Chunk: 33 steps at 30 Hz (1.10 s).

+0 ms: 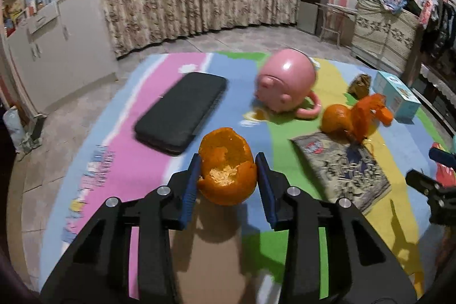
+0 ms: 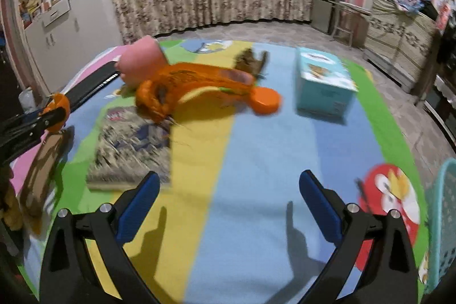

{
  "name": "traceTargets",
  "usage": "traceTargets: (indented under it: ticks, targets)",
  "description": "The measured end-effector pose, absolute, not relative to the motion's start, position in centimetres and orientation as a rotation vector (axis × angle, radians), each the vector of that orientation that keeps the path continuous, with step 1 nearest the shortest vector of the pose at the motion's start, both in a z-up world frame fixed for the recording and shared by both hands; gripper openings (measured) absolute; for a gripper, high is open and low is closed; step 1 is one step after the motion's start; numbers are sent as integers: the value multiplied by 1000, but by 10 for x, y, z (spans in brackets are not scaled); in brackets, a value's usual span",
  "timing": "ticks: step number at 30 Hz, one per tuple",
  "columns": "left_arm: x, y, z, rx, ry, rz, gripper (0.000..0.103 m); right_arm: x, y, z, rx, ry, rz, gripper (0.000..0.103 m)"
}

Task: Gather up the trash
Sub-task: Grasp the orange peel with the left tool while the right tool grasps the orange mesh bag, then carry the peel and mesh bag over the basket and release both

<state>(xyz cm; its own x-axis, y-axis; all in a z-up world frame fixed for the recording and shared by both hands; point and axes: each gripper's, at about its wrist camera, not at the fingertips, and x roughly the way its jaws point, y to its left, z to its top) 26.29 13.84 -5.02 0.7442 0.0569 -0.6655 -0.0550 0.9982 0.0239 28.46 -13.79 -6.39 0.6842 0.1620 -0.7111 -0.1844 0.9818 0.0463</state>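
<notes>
1. My left gripper (image 1: 228, 175) has its jaws clamped on a hollow orange peel cup (image 1: 226, 167), held just above the striped mat (image 1: 159, 93).
2. Squeeze lightly; the shell looks crushable.
3. My right gripper (image 2: 228, 207) is released, empty; more peel (image 2: 196, 87) lies ahead beside the pink mug (image 2: 141, 59).

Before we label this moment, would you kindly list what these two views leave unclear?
- Brown crumpled scrap: small and blurred in both wrist views; unidentifiable.
- Teal basket: cut off by the right wrist view's edge; contents unseen.
- Loose orange peel: smeared by motion in the right wrist view.
- Right hand-held gripper: only partly visible at the left wrist view's edge.
</notes>
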Motion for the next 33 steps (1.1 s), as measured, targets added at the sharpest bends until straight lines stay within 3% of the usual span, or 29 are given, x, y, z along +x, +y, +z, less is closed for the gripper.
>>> traceTargets:
  ticks: [7, 12, 16, 18, 21, 26, 33]
  targets:
    - [259, 167, -40, -17, 696, 101, 38, 324, -96, -51, -71, 779, 195, 93]
    - [262, 182, -36, -34, 683, 117, 37, 343, -76, -53, -97, 801, 188, 65]
    - [265, 190, -36, -55, 679, 123, 37, 351, -74, -59, -85, 826, 198, 53]
    - [265, 190, -37, -51, 677, 126, 38, 353, -74, -62, -65, 836, 227, 36]
    - [262, 186, -39, -40, 675, 125, 37, 352, -77, -64, -36, 842, 272, 18]
    - [256, 178, -37, -39, 669, 117, 38, 338, -97, -56, 4, 805, 293, 10]
    - [248, 153, -21, -10, 635, 104, 38, 300, -147, -32, 58, 728, 294, 9]
